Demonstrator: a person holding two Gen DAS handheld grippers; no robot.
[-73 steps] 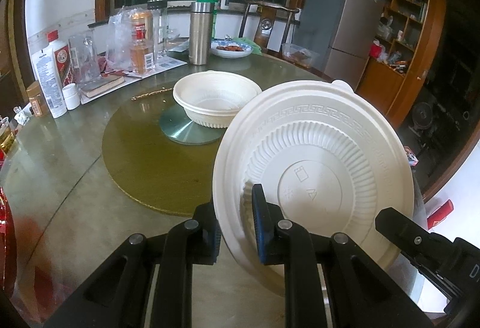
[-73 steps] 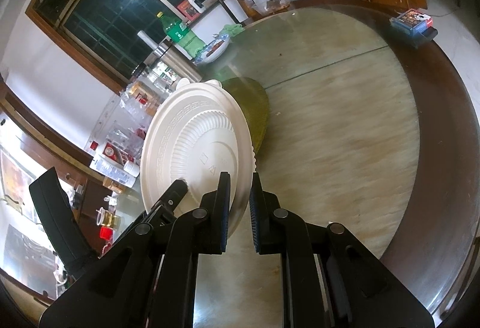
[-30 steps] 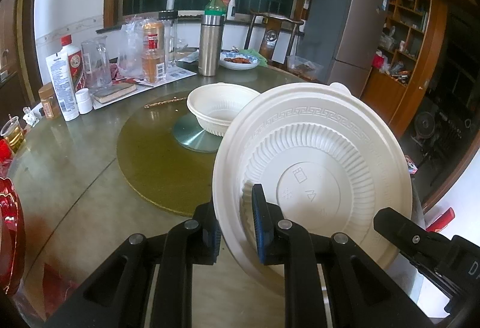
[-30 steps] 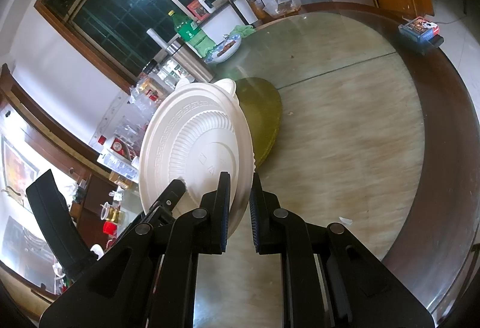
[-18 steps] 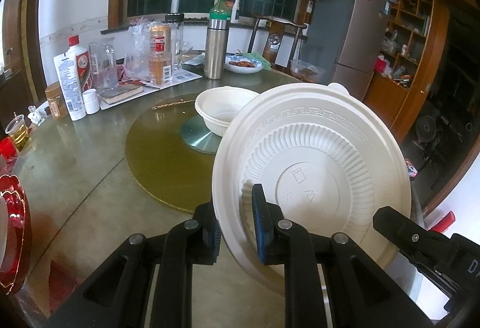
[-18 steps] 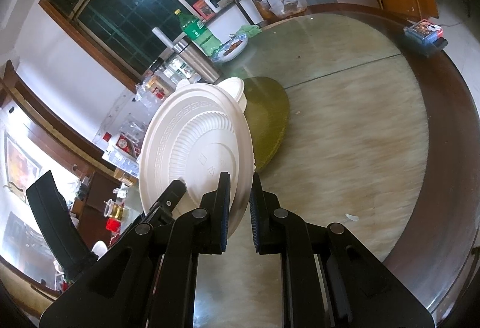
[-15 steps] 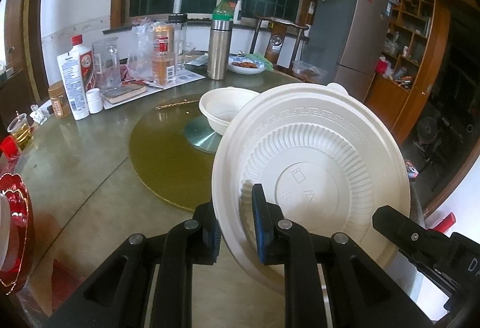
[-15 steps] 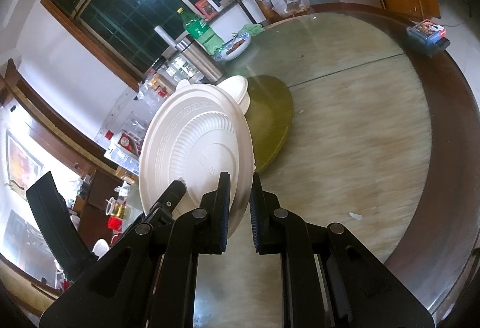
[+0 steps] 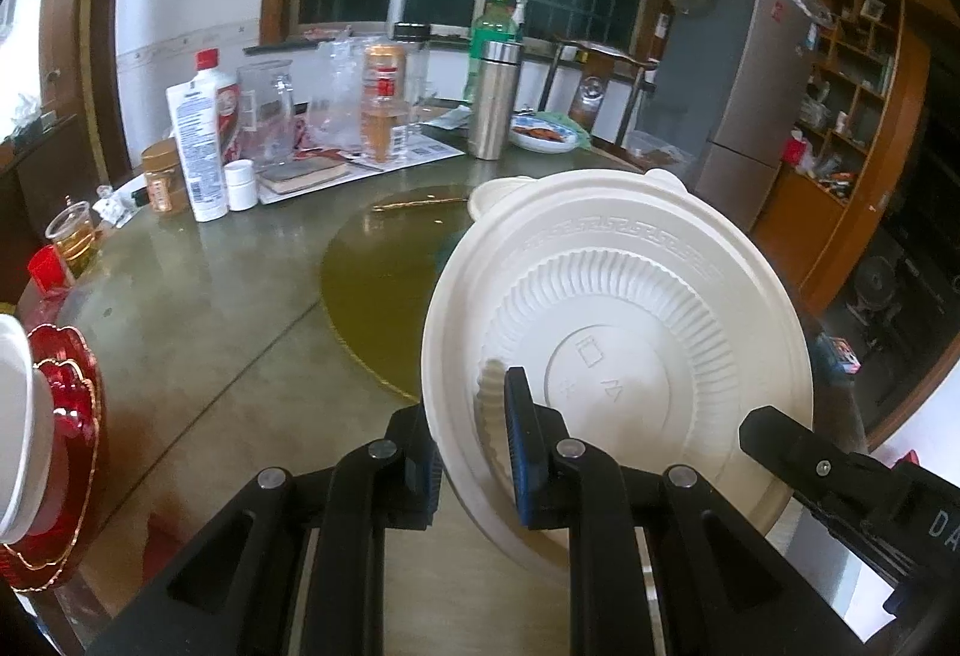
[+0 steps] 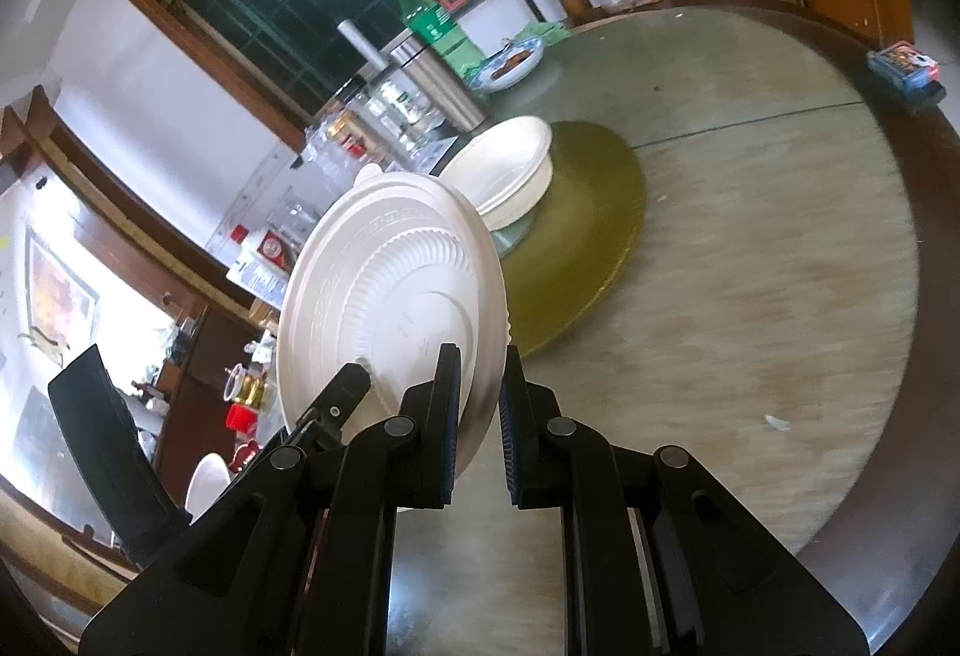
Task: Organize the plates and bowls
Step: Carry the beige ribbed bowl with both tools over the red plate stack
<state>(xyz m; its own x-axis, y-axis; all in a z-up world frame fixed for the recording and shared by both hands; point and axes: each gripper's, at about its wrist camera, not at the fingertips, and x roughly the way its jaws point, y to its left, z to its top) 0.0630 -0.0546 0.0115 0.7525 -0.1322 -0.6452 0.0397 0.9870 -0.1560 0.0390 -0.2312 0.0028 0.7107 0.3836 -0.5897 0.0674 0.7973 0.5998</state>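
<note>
A white plastic plate is held upright on edge above the table, its ribbed underside toward the left wrist camera. My left gripper is shut on its lower rim. My right gripper is shut on the rim of the same plate from the other side. A white bowl stands on the golden turntable beyond the plate. In the left wrist view only the bowl's rim shows above the plate.
Bottles, jars and a steel flask crowd the table's far side, with a dish of food. A red plate with a white bowl on it sits at the left edge. A small box lies near the table rim.
Both grippers have carried the plate back and to the left, away from the turntable. The bowl now looks farther off and the red plate has come into the left view.
</note>
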